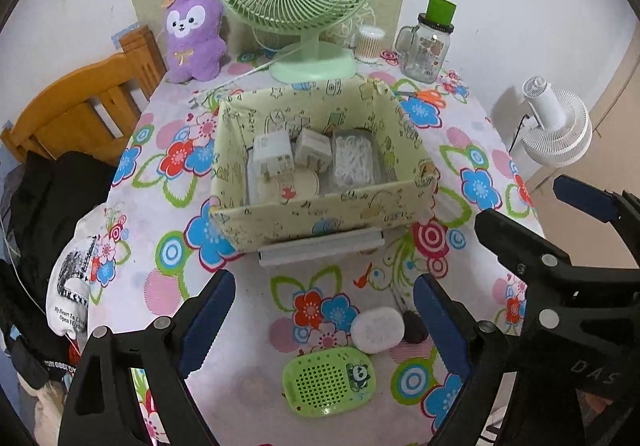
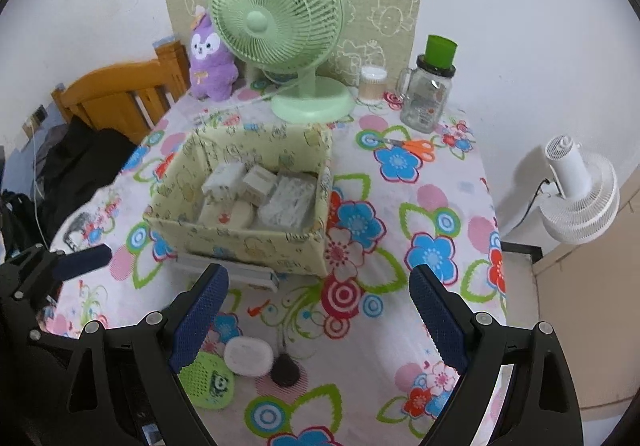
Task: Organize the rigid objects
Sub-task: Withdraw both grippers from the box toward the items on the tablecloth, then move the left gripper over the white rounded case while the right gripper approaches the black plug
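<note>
While both jaws gape, green case [image 1: 329,381] lies near box [image 1: 320,224] — untouched.

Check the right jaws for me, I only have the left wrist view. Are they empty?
Observer: Yes. In the right wrist view the right gripper has its jaws wide apart, with nothing held between them.
Operator: There's a dark thing by the white oval, half hidden for me.
Observer: The dark round object shows whole there, right beside the white oval case, with a thin cord leading off it.
Operator: What's the orange bit behind the box?
Observer: Those are scissors with orange handles, lying flat on the tablecloth to the right of the box and clear of it.
</note>
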The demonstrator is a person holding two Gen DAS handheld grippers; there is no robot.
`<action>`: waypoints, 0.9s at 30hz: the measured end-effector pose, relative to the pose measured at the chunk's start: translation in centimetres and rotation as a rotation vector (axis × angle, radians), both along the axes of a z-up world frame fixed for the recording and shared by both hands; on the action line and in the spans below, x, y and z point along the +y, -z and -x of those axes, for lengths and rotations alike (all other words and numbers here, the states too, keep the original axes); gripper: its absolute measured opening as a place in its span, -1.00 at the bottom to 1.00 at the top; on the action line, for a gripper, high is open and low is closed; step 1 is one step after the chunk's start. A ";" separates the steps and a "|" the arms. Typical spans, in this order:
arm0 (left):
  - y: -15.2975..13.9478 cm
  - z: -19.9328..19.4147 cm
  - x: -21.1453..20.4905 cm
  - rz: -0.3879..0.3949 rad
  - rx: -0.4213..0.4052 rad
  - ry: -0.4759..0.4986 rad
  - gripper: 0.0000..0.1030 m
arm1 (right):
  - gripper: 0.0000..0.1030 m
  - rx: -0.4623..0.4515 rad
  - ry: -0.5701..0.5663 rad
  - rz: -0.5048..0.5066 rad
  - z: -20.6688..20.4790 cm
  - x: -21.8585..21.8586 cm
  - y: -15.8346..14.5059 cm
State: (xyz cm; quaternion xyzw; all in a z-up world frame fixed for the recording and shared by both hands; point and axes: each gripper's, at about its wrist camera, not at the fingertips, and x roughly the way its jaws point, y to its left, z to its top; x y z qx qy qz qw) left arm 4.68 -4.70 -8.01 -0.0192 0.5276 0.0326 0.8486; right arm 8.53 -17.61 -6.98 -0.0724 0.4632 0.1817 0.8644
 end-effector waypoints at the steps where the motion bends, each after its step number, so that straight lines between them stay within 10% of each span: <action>1: 0.1 0.3 0.0 -0.007 -0.005 -0.001 0.79 | 0.82 0.001 -0.001 -0.005 0.3 0.0 0.2; 27: 6.7 2.0 -0.3 0.018 0.060 0.173 0.79 | 0.75 0.065 0.034 -0.034 3.8 -0.3 6.9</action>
